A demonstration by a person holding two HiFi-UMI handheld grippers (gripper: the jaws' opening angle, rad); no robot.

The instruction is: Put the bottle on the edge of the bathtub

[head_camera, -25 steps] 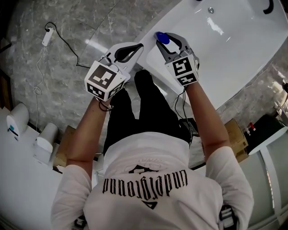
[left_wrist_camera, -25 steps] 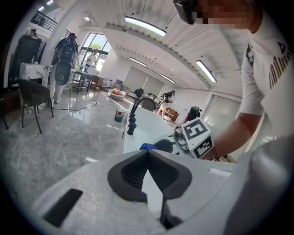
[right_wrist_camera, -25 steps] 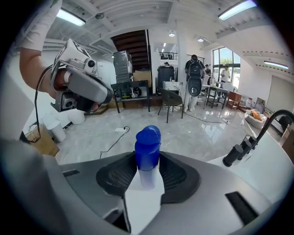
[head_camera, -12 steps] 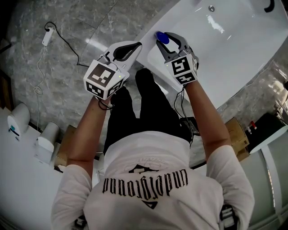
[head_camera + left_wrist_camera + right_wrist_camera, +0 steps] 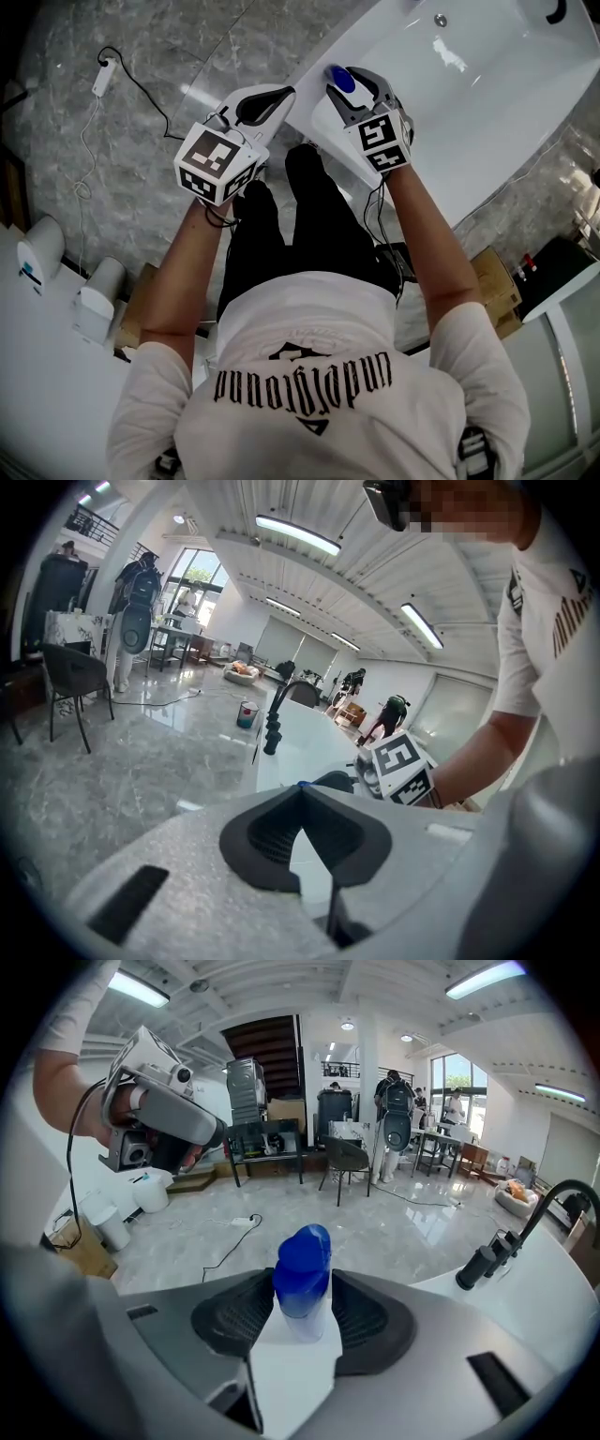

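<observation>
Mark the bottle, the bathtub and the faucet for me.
bottle (image 5: 302, 1277), right gripper view, blue cap.
bathtub (image 5: 487, 103), head view, bare inner wall.
faucet (image 5: 483, 1265), right gripper view, black handle.

bottle (image 5: 339, 79) mostly hidden by fingers (image 5: 382, 92) from above, bathtub (image 5: 487, 103) cropped at top

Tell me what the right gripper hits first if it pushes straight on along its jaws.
Likely the blue-capped bottle: it stands on the bathtub edge right between the right gripper's jaws, which have just been opening.
</observation>
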